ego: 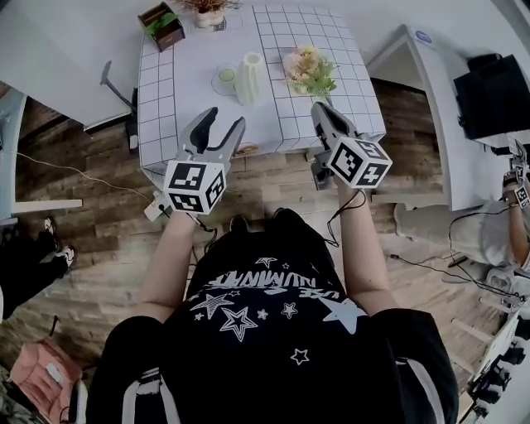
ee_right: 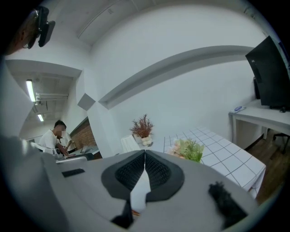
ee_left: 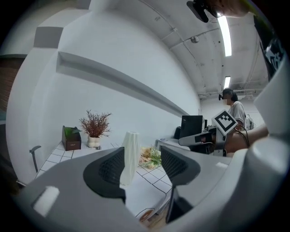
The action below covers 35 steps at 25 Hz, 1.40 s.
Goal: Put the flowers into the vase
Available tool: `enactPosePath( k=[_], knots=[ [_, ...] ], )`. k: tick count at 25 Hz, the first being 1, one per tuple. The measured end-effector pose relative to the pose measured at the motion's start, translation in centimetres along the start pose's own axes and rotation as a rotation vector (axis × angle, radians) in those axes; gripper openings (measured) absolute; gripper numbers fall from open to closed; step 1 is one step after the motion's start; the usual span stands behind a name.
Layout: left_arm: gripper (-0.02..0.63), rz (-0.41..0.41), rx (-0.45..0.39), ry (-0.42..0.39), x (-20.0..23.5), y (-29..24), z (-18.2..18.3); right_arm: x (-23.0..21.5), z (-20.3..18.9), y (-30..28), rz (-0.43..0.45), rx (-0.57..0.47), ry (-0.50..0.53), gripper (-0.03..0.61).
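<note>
A white ribbed vase [ego: 250, 79] stands upright on the white gridded table [ego: 290, 124]. To its right lies a bunch of pale pink and green flowers [ego: 309, 70]. My left gripper [ego: 225, 118] hovers over the table's near edge, open and empty. In the left gripper view the vase [ee_left: 129, 156] and the flowers [ee_left: 151, 158] show between its parted jaws, well ahead. My right gripper [ego: 320, 109] is shut on nothing, just short of the flowers [ee_right: 187, 150].
A clear glass [ego: 224, 79] stands left of the vase. A dried plant in a white pot [ego: 209, 12] and a brown box with a green plant [ego: 161, 25] sit at the table's far edge. A desk with a monitor [ego: 489, 91] is to the right.
</note>
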<state>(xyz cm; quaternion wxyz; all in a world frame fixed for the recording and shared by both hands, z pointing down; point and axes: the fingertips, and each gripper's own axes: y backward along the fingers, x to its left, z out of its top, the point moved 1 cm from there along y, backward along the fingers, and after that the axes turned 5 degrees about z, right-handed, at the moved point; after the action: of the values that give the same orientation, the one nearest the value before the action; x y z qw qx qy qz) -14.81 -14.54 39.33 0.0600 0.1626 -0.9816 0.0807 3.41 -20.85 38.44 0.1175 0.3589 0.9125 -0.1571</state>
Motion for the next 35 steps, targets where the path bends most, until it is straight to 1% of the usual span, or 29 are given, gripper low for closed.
enactPosePath(
  k=[3,5,7,10,13,15,17,19,23,26,29,32,34,35],
  knots=[
    [0.331,-0.026,0.018,0.010,-0.9,-1.6,-0.6,-2.1,0.2,0.0,-0.023,-0.005,-0.014,0.011],
    [0.394,-0.017,0.026,0.006,-1.1,-2.8,-0.9,-3.5,0.2,-0.3,-0.025,-0.007,-0.029,0.011],
    [0.422,-0.007,0.037,-0.012,-1.3,-3.9,-1.0,-4.5,0.4,-1.1,-0.013,-0.004,-0.037,0.011],
    [0.443,-0.003,0.048,-0.032,-1.9,-5.4,-1.0,-5.5,1.1,-2.8,0.022,0.001,-0.035,0.011],
    [0.466,0.026,0.056,-0.031,-1.6,-7.0,-1.2,-6.2,2.3,-4.5,0.065,0.001,-0.024,0.011],
    [0.478,0.059,0.070,-0.025,-1.2,-8.1,-1.7,-6.8,3.0,-5.5,0.095,0.006,-0.016,0.011],
    [0.483,0.086,0.097,-0.037,-0.8,-9.3,-2.6,-7.5,3.5,-6.4,0.122,0.013,-0.008,0.011],
    [0.482,0.115,0.127,-0.068,-0.4,-10.4,-3.4,-8.3,4.0,-7.2,0.147,0.020,-0.008,0.011],
    [0.480,0.221,0.163,-0.144,1.0,-11.9,-4.2,-9.7,4.3,-8.5,0.201,0.036,-0.016,0.011],
    [0.480,0.269,0.191,-0.176,1.6,-12.6,-4.6,-10.8,4.2,-9.3,0.224,0.050,-0.025,0.011],
    [0.482,0.276,0.199,-0.162,1.7,-13.2,-5.0,-11.9,3.9,-9.6,0.224,0.067,-0.025,0.011],
    [0.482,0.247,0.183,-0.114,1.5,-13.7,-5.2,-12.9,3.9,-9.6,0.204,0.066,-0.036,0.011],
    [0.483,0.239,0.177,-0.101,1.7,-13.9,-5.6,-13.5,3.9,-9.3,0.185,0.067,-0.038,0.011],
    [0.495,0.238,0.178,-0.096,1.9,-14.1,-5.9,-13.8,3.9,-9.2,0.171,0.068,-0.038,0.011]
  ],
)
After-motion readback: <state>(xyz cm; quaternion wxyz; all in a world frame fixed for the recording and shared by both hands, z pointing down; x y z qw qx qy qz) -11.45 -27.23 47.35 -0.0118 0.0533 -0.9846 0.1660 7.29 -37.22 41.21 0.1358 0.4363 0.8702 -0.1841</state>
